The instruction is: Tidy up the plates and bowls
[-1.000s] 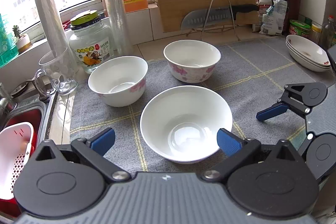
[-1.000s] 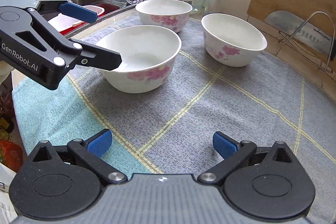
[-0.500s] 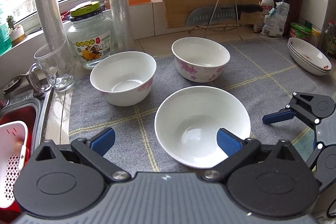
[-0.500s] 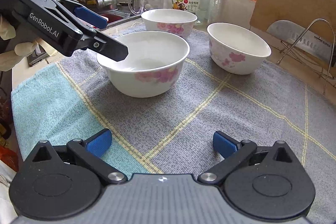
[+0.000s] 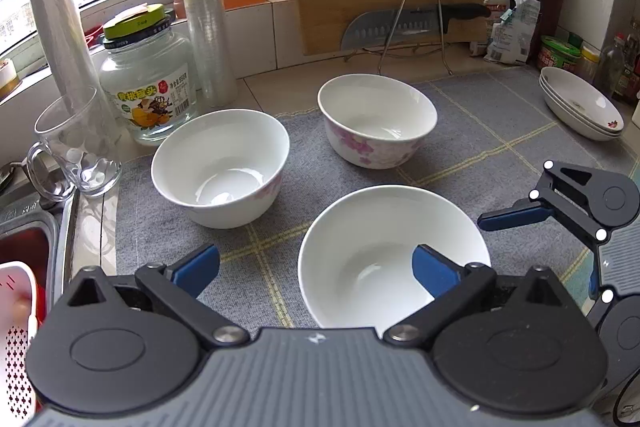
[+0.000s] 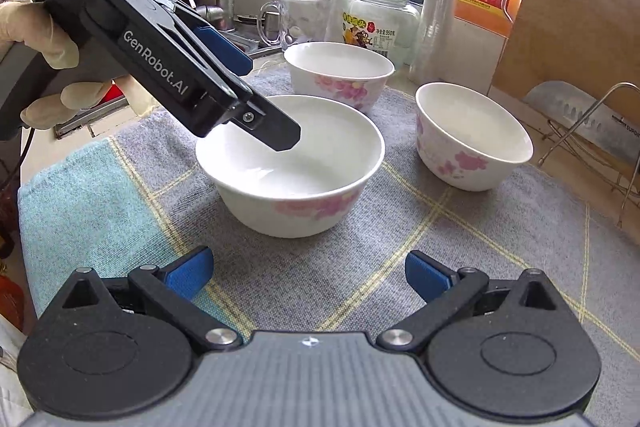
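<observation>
White bowl [image 5: 372, 259], pink flowers, seemingly empty.

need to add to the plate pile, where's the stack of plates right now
In the left wrist view, the stack of plates sits at the far right edge of the grey mat, beside the condiment jars.

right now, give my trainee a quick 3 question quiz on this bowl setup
1. How many bowls stand separately on the grey mat?
2. True or false: the left gripper is shut on the nearest bowl.
3. Where are the stacked plates? A) in the sink B) far right of the mat C) on the cutting board

Key: 1. Three. 2. False: its jaws are open, one finger over the bowl. 3. B.
</observation>
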### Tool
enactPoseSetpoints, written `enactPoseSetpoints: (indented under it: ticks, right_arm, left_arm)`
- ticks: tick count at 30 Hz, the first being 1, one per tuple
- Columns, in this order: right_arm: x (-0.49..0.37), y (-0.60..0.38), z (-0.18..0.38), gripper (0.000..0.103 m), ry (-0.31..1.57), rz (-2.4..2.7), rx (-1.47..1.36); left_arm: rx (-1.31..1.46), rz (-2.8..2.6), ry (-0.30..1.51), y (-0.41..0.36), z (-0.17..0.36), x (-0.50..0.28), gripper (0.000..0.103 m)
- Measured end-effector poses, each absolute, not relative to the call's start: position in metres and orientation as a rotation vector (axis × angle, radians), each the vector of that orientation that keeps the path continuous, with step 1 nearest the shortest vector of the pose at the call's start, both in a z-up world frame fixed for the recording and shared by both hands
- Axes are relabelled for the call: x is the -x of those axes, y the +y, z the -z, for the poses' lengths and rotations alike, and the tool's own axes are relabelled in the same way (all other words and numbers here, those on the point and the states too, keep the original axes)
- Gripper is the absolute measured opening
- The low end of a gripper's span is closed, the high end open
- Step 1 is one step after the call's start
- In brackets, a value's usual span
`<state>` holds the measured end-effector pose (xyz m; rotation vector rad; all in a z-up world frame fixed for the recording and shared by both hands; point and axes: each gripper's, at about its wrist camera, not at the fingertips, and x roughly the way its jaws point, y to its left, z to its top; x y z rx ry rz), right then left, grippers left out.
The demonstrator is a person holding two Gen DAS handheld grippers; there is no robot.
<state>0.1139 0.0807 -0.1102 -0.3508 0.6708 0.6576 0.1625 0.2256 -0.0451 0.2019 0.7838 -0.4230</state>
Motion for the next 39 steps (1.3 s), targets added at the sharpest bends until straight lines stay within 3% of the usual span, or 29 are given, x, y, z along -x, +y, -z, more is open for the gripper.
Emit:
enactPoseSetpoints:
  ticks: [4, 9, 15, 25, 39]
  right_arm:
    - [-0.118, 0.091, 0.106, 0.103, 0.642, -0.679, 0.391]
    - [-0.122, 0.096, 0.103, 0.102, 0.628, -0.694, 0.415]
    - [-0.122, 0.099, 0.101, 0.093, 0.631, -0.704, 0.424]
    - [-0.123, 0.097, 0.098, 0.082, 0.628, -0.715, 0.410]
    - [-0.124, 0.097, 0.092, 0.081, 0.643, -0.719, 0.391]
  left_arm:
    - [-0.221, 0.461, 0.795, 0.222, 0.044, -0.165, 0.099]
    - [-0.211, 0.519, 0.842, 0.220, 0.046, -0.169, 0.084]
    - [-0.193, 0.556, 0.888, 0.220, 0.049, -0.174, 0.068]
    - [-0.167, 0.575, 0.916, 0.221, 0.052, -0.180, 0.061]
    - [-0.152, 0.580, 0.922, 0.219, 0.048, -0.179, 0.060]
